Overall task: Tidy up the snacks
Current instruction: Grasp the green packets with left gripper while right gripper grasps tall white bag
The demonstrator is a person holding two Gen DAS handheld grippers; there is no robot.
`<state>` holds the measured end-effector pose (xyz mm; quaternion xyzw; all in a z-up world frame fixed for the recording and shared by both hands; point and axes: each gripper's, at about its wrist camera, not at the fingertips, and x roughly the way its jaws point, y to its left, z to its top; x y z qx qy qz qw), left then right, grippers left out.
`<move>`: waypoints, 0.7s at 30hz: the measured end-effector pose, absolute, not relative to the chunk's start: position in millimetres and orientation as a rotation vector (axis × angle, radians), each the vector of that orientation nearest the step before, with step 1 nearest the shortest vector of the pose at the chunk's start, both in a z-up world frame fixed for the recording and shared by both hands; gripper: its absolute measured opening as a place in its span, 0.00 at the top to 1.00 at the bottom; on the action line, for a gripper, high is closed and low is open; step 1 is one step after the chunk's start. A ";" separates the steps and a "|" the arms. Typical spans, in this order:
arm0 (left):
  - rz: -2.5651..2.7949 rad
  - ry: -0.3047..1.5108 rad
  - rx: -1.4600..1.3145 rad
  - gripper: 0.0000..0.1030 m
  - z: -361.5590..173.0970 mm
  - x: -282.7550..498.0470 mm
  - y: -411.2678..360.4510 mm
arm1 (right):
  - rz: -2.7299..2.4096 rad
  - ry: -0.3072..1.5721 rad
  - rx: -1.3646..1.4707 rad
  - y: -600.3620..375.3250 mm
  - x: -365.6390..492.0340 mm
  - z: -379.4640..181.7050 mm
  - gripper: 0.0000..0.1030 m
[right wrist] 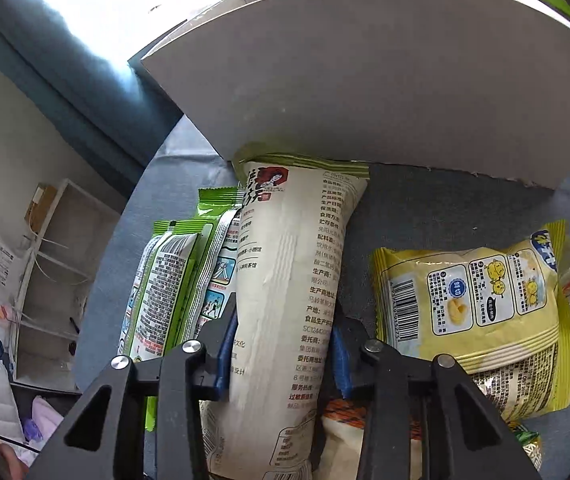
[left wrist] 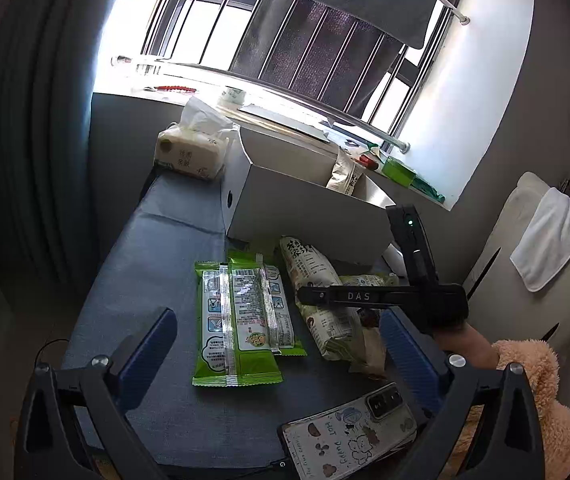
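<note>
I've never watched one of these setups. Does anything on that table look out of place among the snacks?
Yes: a phone in a cartoon case lies on the table's near edge, just in front of the green snack packets. It is no snack and has a cable plugged in.

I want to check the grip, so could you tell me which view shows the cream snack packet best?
The right wrist view: the cream snack packet fills the centre, clamped by the right gripper. The left wrist view shows it smaller, partly behind that gripper.

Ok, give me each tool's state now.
Left tool: open, holding nothing.
Right tool: shut on the cream snack packet.
</note>
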<state>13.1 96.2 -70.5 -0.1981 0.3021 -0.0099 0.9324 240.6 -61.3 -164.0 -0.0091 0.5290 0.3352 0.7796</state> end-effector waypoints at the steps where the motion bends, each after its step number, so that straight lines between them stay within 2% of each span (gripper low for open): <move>1: -0.016 0.635 -0.397 0.00 -73.5 17.5 95.7 | 0.742 1.126 -0.008 -64.1 239.1 -159.5 0.61; 8: 0.059 0.846 -0.322 0.00 -121.8 73.2 96.9 | 0.805 0.987 0.131 -103.2 222.8 -103.8 0.61; 16: 0.126 0.995 -0.335 0.01 -169.2 124.0 97.5 | 0.844 0.827 0.186 -152.5 181.3 -54.0 0.61; 18: 0.119 0.985 -0.282 0.21 -167.1 125.6 90.1 | 0.845 0.812 0.183 -154.8 173.6 -53.9 0.61; 19: 0.082 0.959 -0.281 0.41 -162.7 123.9 87.7 | 0.843 0.806 0.177 -157.3 168.8 -53.2 0.61; 21: 0.083 0.935 -0.280 0.41 -154.2 121.2 87.0 | 0.842 0.800 0.178 -163.6 164.5 -54.3 0.61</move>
